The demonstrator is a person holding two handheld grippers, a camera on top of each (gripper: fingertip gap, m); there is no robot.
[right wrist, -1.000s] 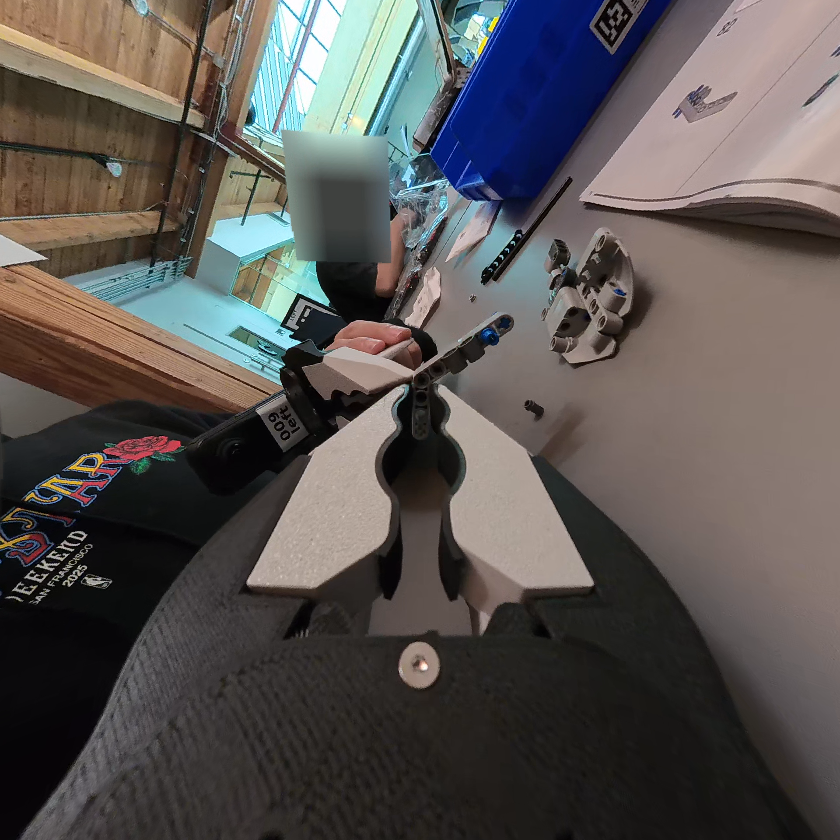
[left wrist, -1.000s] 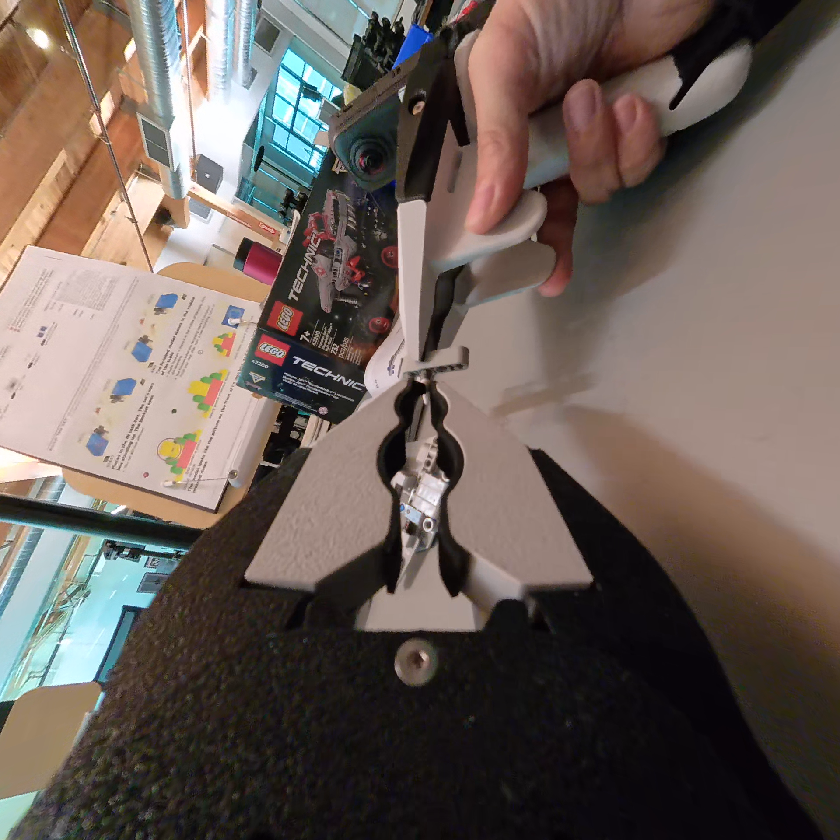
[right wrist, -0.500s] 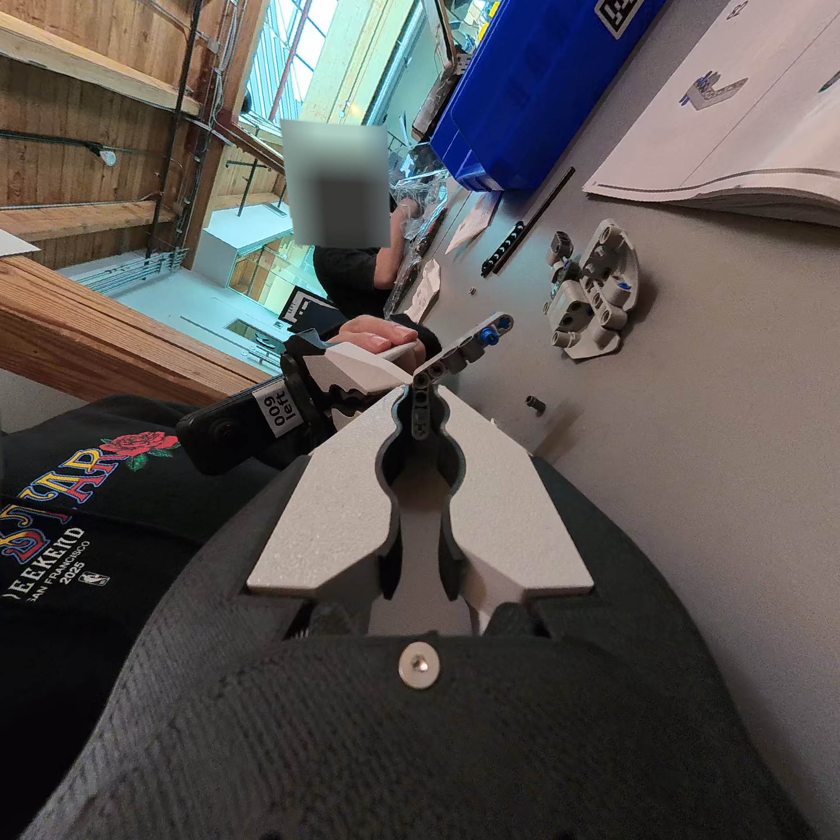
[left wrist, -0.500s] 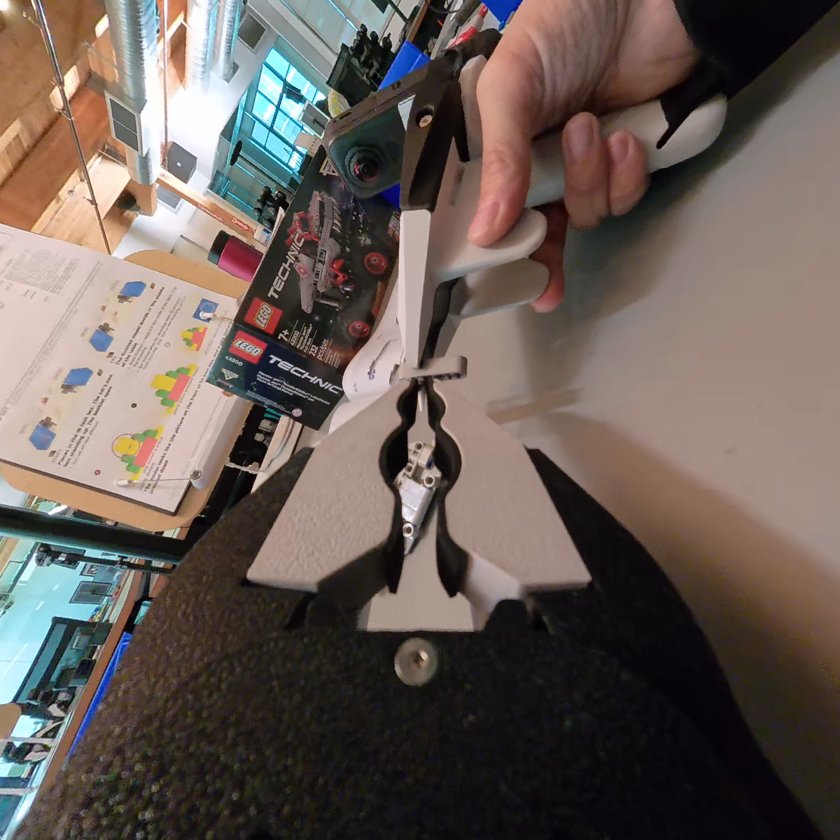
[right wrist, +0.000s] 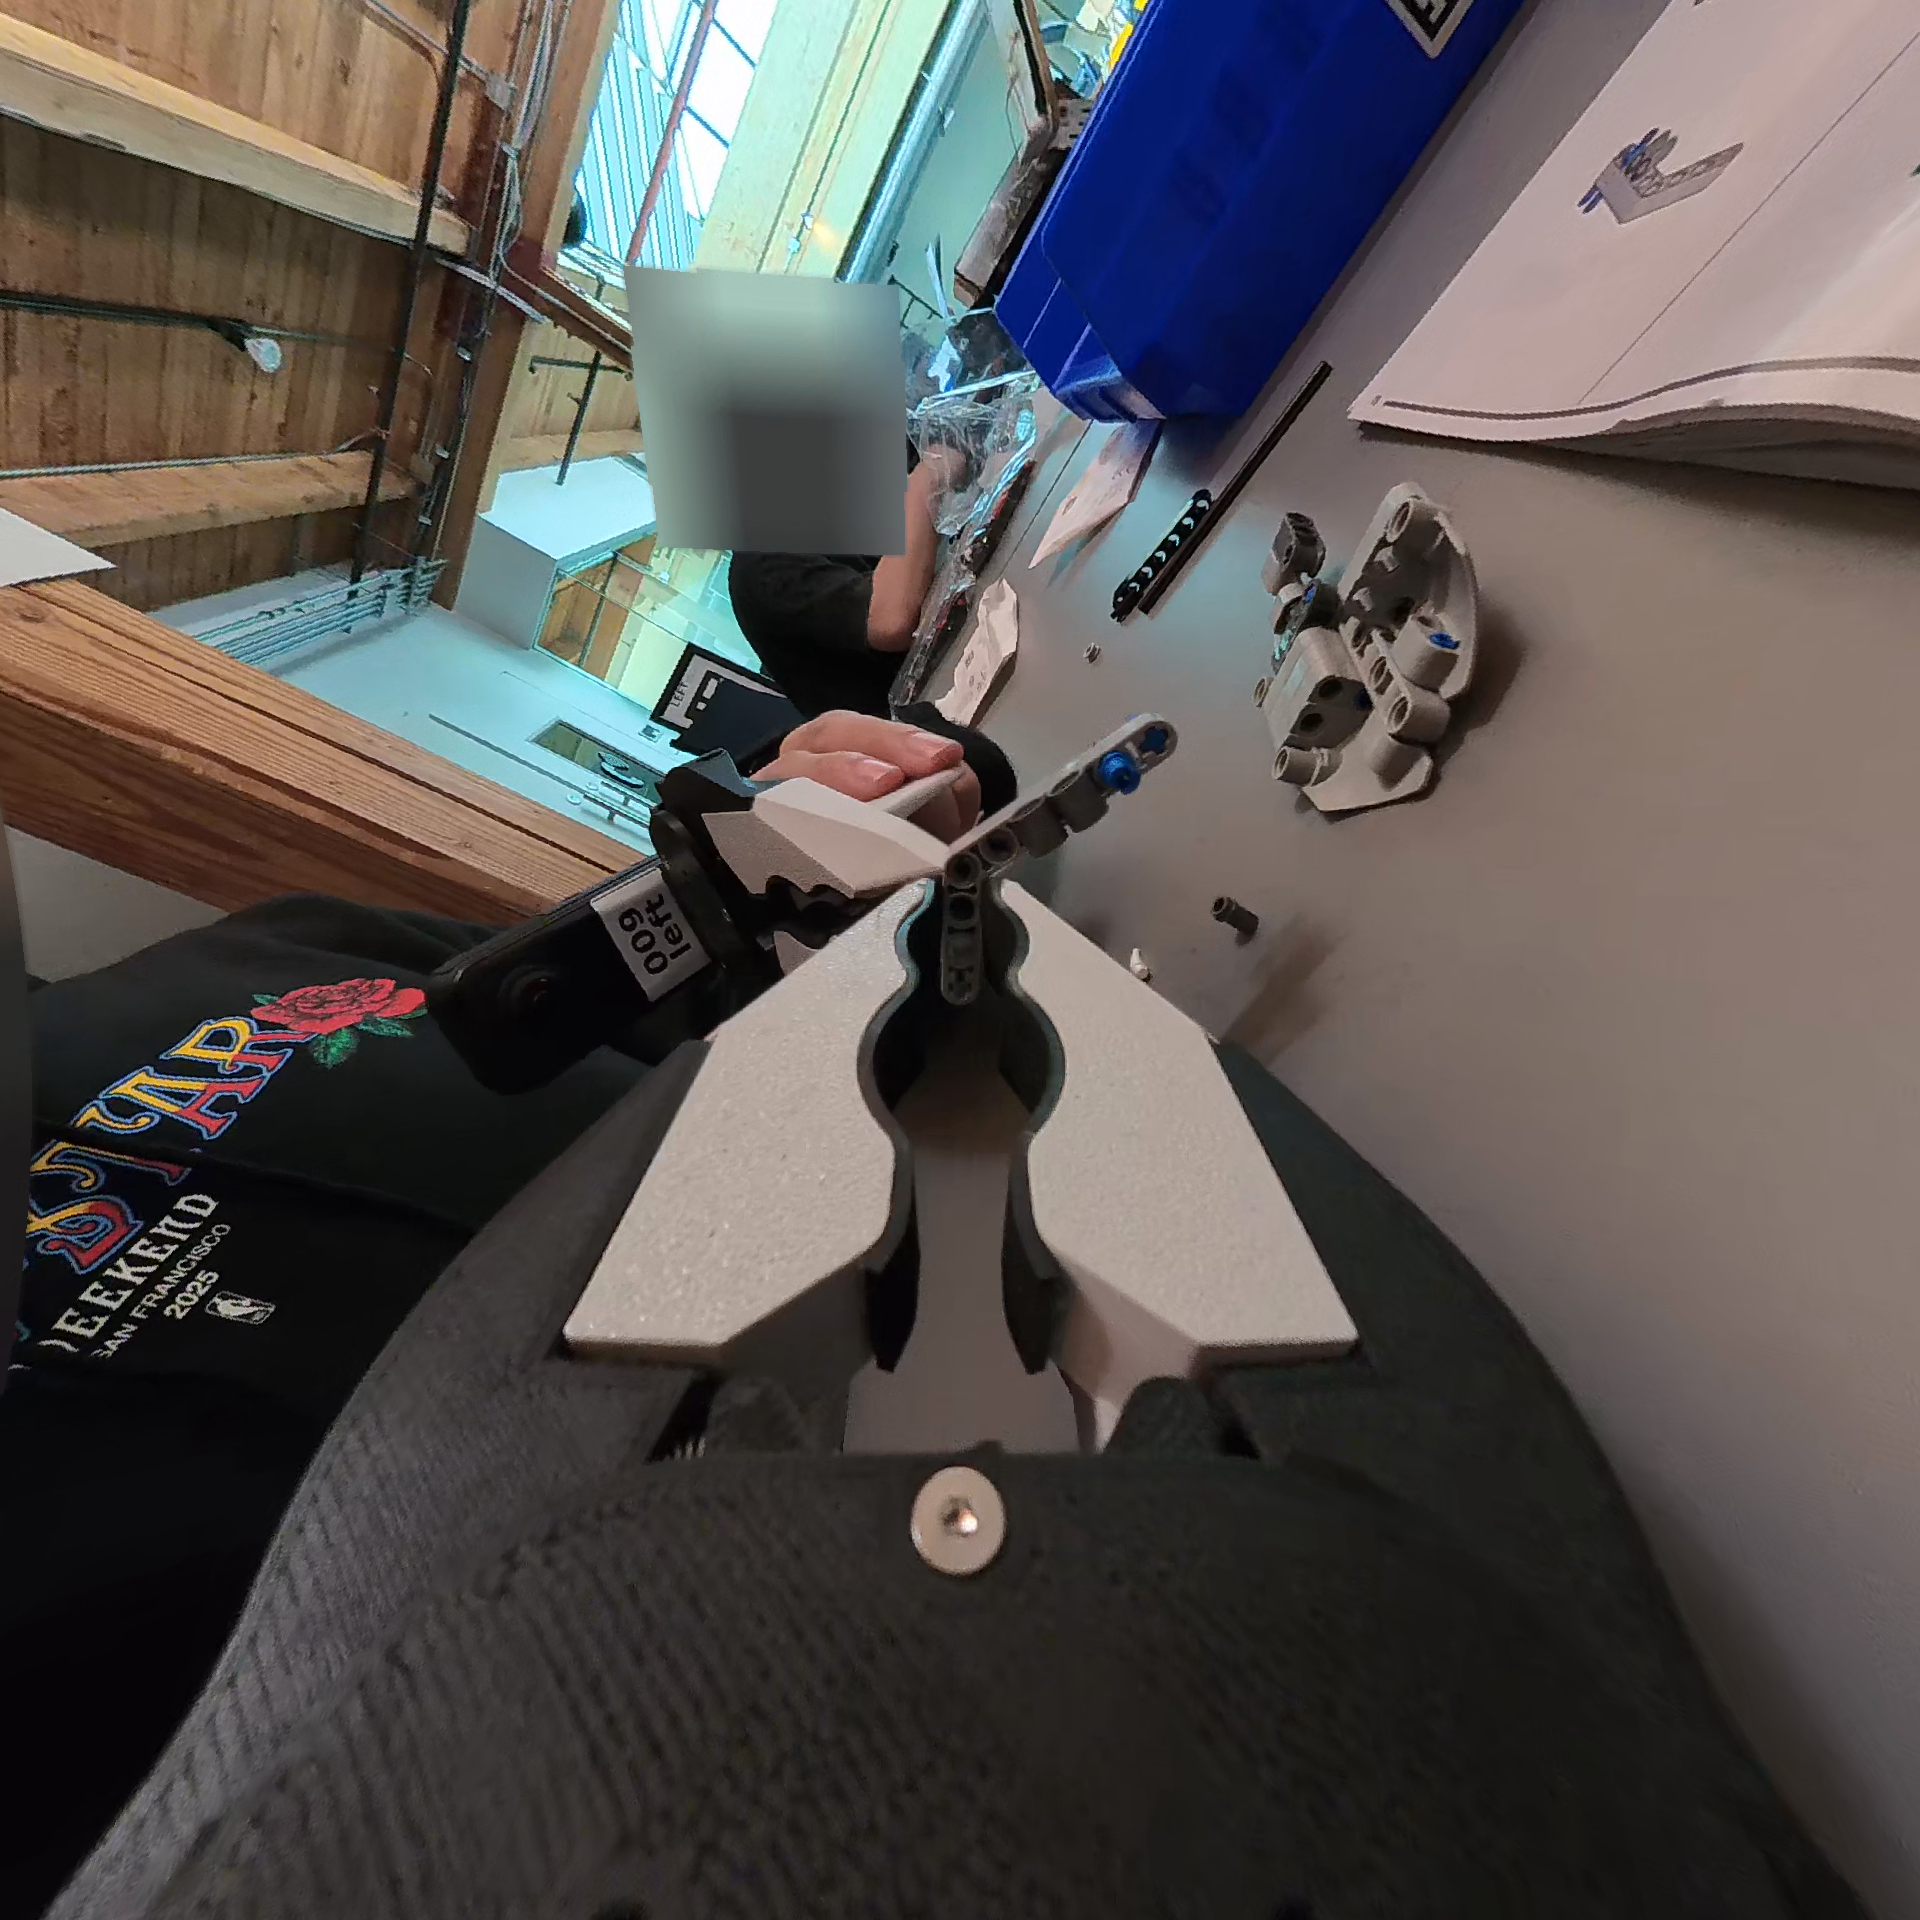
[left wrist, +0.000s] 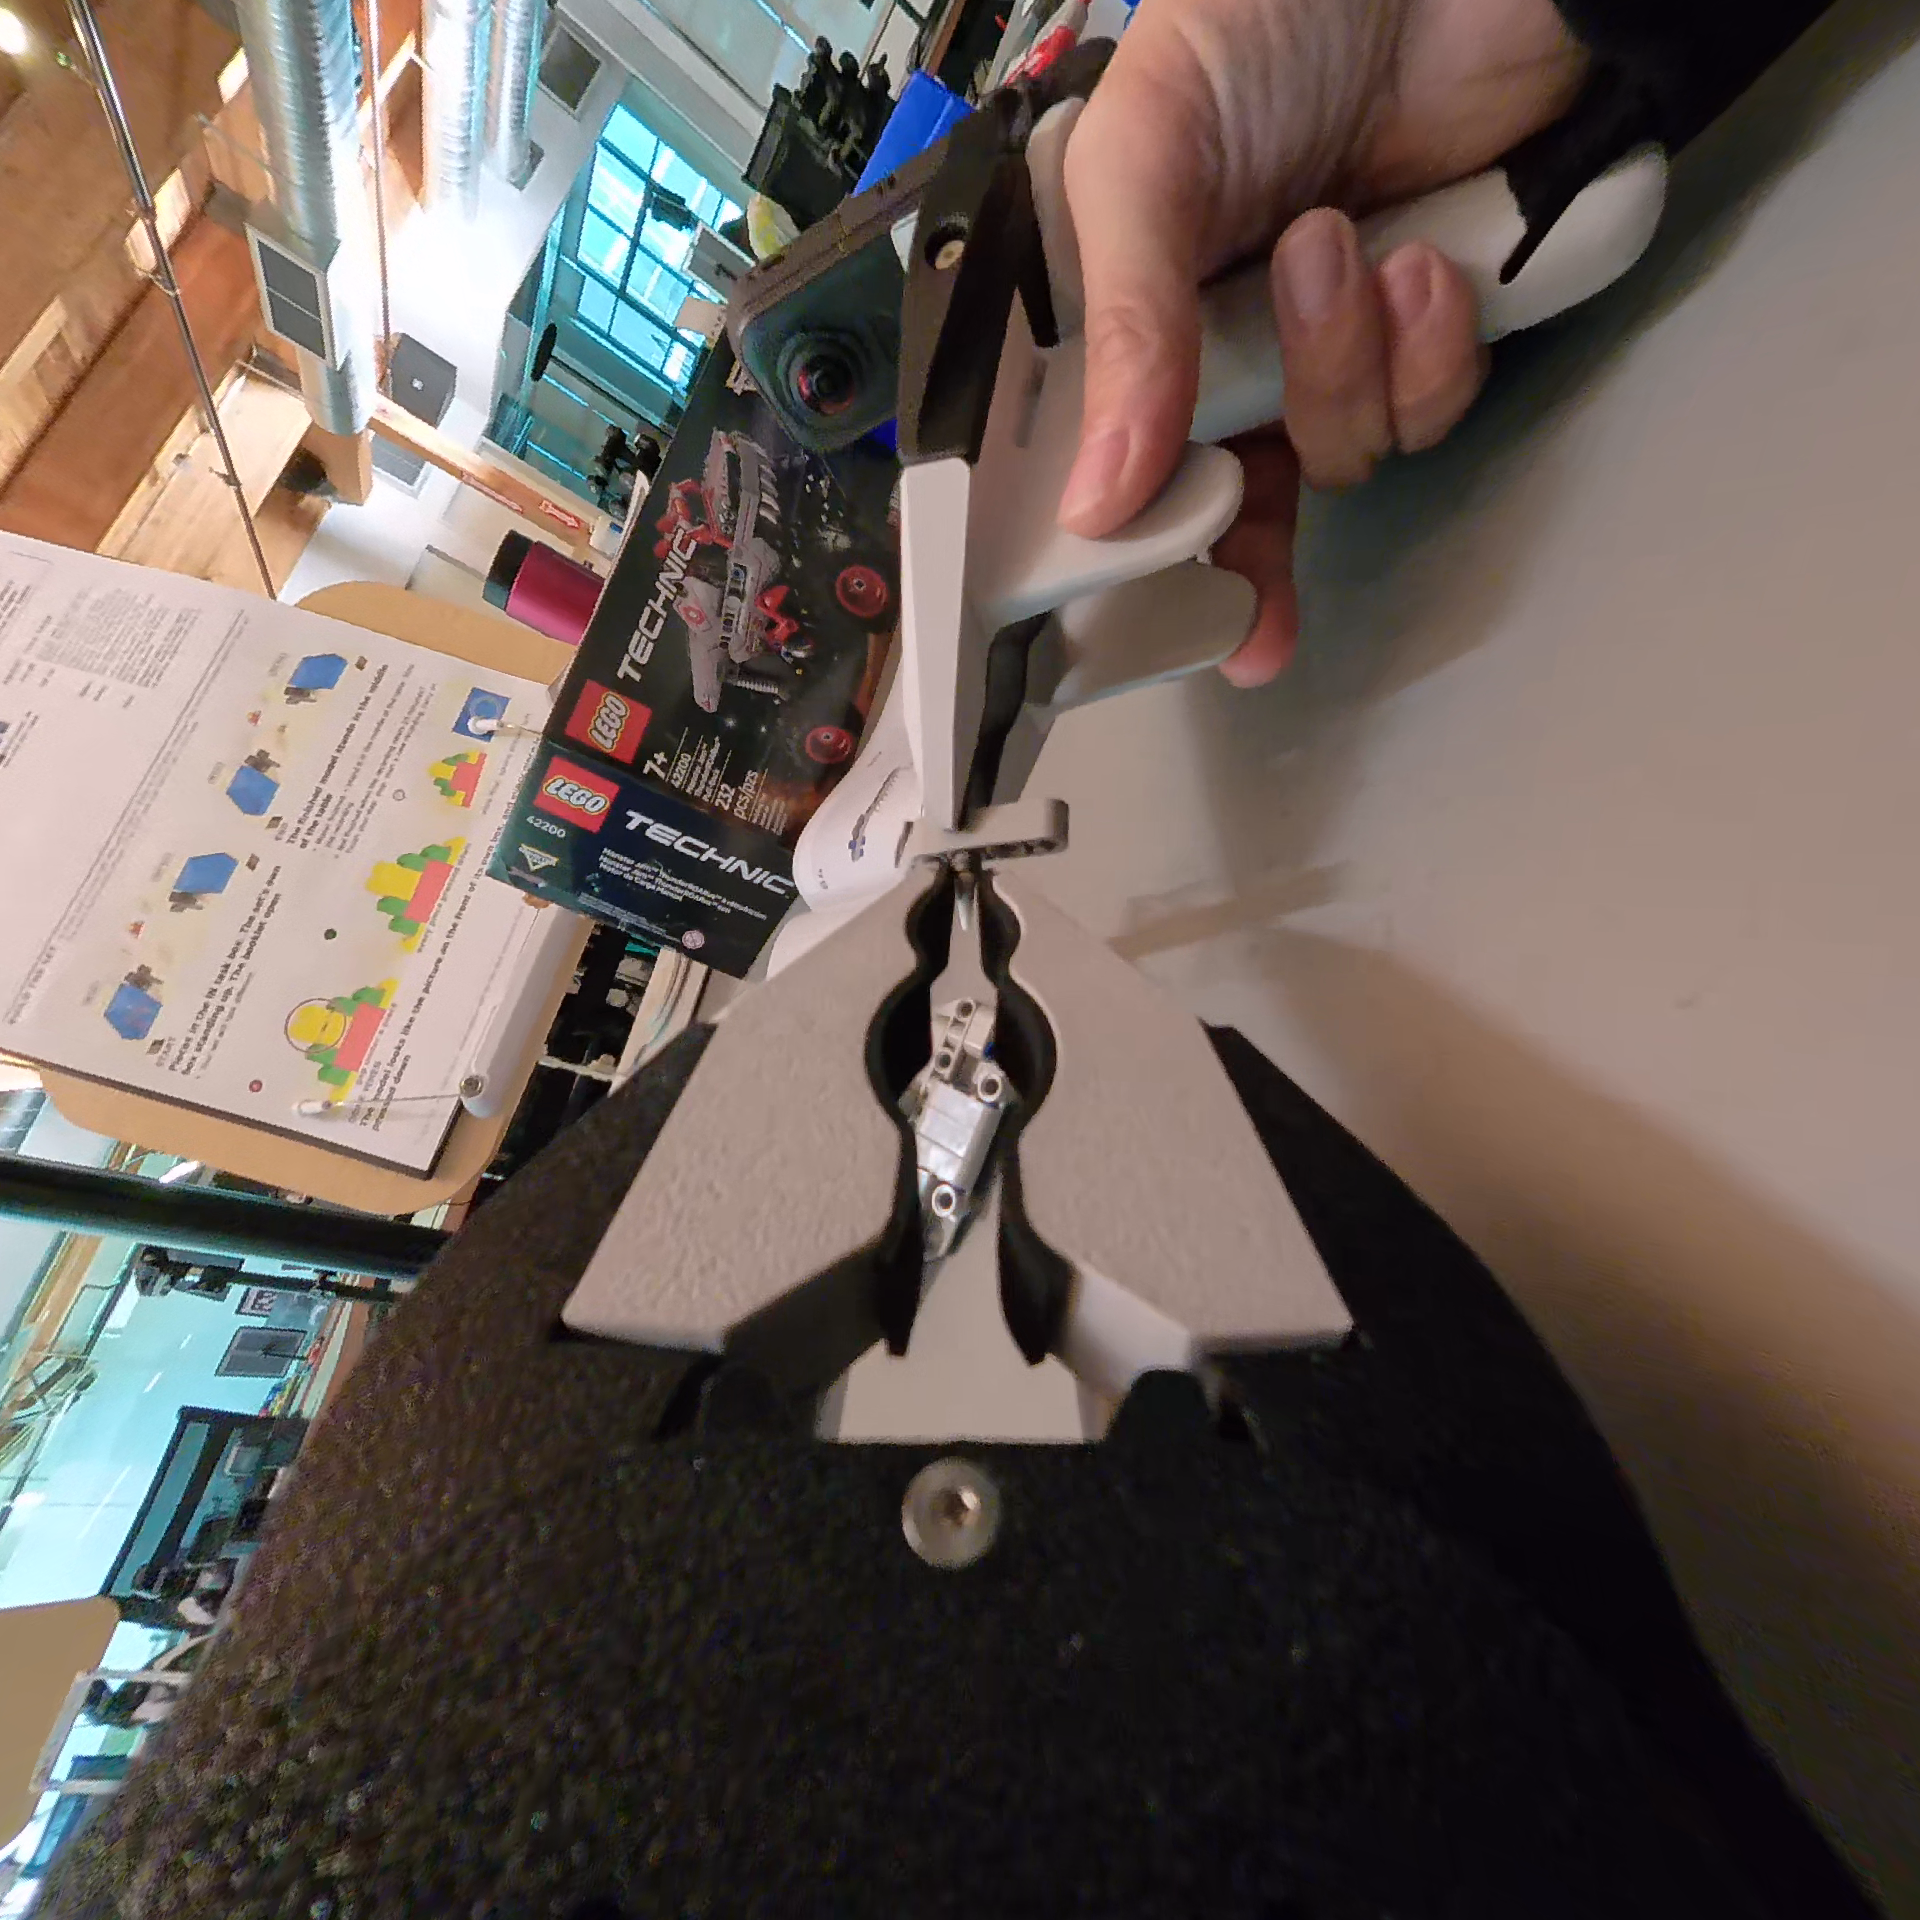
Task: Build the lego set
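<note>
My left gripper (left wrist: pixel 961 902) is shut on a light grey Lego assembly (left wrist: pixel 958 1117) that lies between its fingers. In the right wrist view this assembly (right wrist: pixel 1081 781) sticks out past the left gripper (right wrist: pixel 930 864) and carries blue pins. My right gripper (right wrist: pixel 961 896) is shut on a dark grey beam (right wrist: pixel 961 940). The beam's far end meets the light grey assembly. In the left wrist view the right gripper (left wrist: pixel 961 823) comes down from above, held by a hand (left wrist: pixel 1247 260), with the beam (left wrist: pixel 1003 831) crosswise at its tips.
On the grey table (right wrist: pixel 1558 1039) lie a grey Lego subassembly (right wrist: pixel 1371 665), a small dark pin (right wrist: pixel 1234 916), a black beam (right wrist: pixel 1162 566), an open instruction booklet (right wrist: pixel 1714 260) and a blue bin (right wrist: pixel 1247 187). A Lego box (left wrist: pixel 707 748) and an instruction sheet (left wrist: pixel 229 831) stand behind. Only a small space, under 4 cm, lies between the two pairs of fingers.
Both grippers keep their hold with the two parts meeting at the tips. The pair has shifted and tilted slightly; the background has slid in both views.
</note>
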